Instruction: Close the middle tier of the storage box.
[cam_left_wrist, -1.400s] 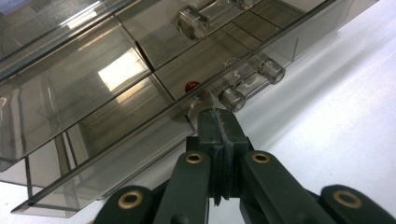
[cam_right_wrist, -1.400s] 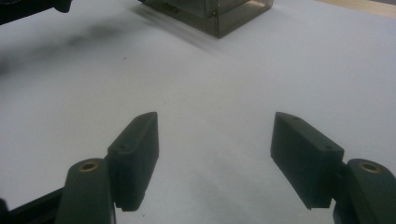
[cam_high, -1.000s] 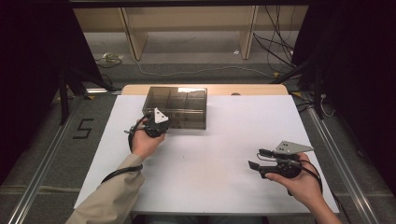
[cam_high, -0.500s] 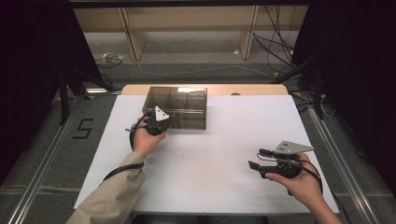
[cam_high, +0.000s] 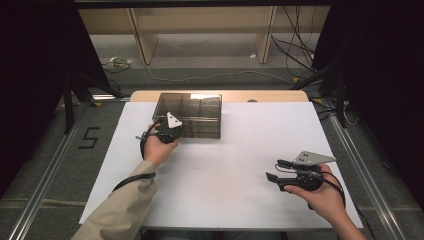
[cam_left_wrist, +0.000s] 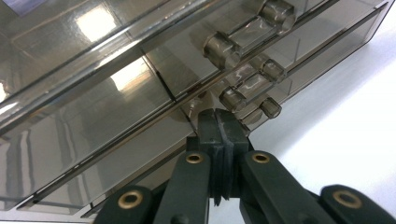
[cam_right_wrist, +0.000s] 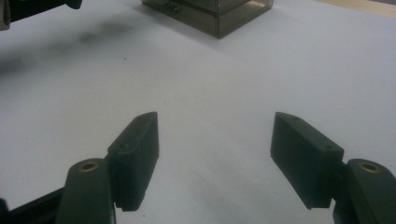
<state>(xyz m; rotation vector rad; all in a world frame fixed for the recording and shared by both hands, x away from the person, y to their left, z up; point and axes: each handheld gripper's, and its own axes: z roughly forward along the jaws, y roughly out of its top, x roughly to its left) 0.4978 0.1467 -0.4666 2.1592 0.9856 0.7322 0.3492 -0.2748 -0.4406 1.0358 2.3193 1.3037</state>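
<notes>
here, nearest the person, the right gripper (cam_high: 274, 170) hovers low over the white table sheet (cam_high: 240, 165) at the right, its jaws spread wide with nothing but bare sheet between them, as the right gripper view shows. farther in, at the left, the left gripper (cam_high: 167, 131) is up against the near left front of the smoky clear drawer box (cam_high: 192, 112), its jaws pressed together; the left gripper view puts the closed tips (cam_left_wrist: 218, 128) right at the box's front edge, below the clear knobs (cam_left_wrist: 222, 49). the box sits toward the far edge of the sheet, left of centre.
</notes>
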